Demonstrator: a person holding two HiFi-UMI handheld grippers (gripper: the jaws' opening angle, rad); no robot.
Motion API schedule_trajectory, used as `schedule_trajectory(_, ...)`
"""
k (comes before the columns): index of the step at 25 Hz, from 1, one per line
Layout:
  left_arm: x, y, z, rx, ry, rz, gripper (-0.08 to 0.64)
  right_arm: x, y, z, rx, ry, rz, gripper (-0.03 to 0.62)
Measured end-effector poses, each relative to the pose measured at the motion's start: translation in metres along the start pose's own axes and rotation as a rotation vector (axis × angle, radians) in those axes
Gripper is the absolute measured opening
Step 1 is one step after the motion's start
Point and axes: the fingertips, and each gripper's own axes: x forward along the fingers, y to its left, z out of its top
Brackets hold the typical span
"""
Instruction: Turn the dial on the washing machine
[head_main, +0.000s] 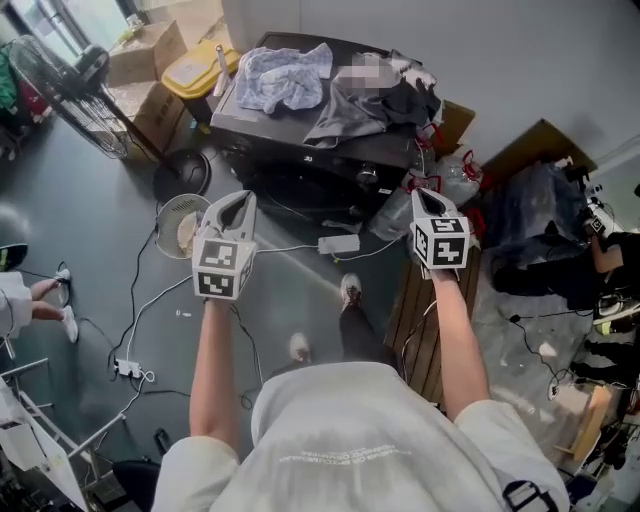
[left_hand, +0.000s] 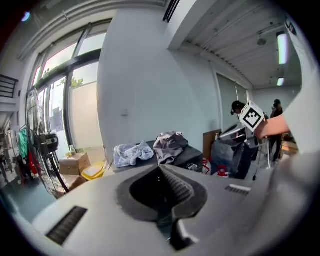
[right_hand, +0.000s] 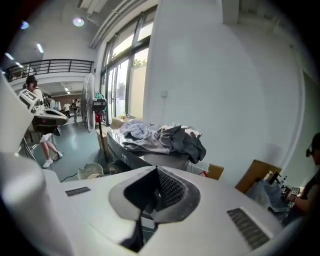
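The black washing machine (head_main: 262, 120) stands across the floor in front of me, also seen in the left gripper view (left_hand: 194, 154) and the right gripper view (right_hand: 131, 156). A blue-white cloth (head_main: 285, 75) and grey and dark clothes (head_main: 365, 105) lie on its lid. A small round part (head_main: 368, 176) shows on its front; I cannot tell if it is the dial. My left gripper (head_main: 238, 199) (left_hand: 160, 168) and right gripper (head_main: 428, 194) (right_hand: 157, 169) hang in the air well short of the machine. Both have jaws together with nothing between them.
A standing fan (head_main: 70, 85), cardboard boxes (head_main: 145, 50) and a yellow container (head_main: 195, 65) are at the left. A white basket (head_main: 183, 225), cables and a power strip (head_main: 128, 368) lie on the floor. A wooden pallet (head_main: 420, 310) and a seated person (head_main: 610, 250) are at the right.
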Motion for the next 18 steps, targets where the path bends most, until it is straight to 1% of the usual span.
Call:
schedule_trajectory(4,-0.028,-0.003,0.025,0.042,-0.060,-0.018,0.017,-0.051,0.022,0.034,-0.026,-0.098,-0.002,0.015)
schedule_trajectory(8,-0.056,-0.010,0.049,0.083,-0.117,-0.046,0.017,-0.099,0.044,0.060,-0.055,-0.170,0.008,0.015)
schedule_trajectory(11,-0.082,-0.013,0.067,0.105,-0.161,-0.051,0.017,-0.136,0.063,0.078,-0.086,-0.225,0.017,0.015)
schedule_trajectory(16,-0.120,-0.022,0.092,0.152,-0.228,-0.063,0.017,-0.188,0.090,0.098,-0.130,-0.304,0.030,0.015)
schedule_trajectory(18,-0.133,-0.028,0.099,0.173,-0.249,-0.069,0.017,-0.203,0.097,0.103,-0.132,-0.330,0.037,0.015)
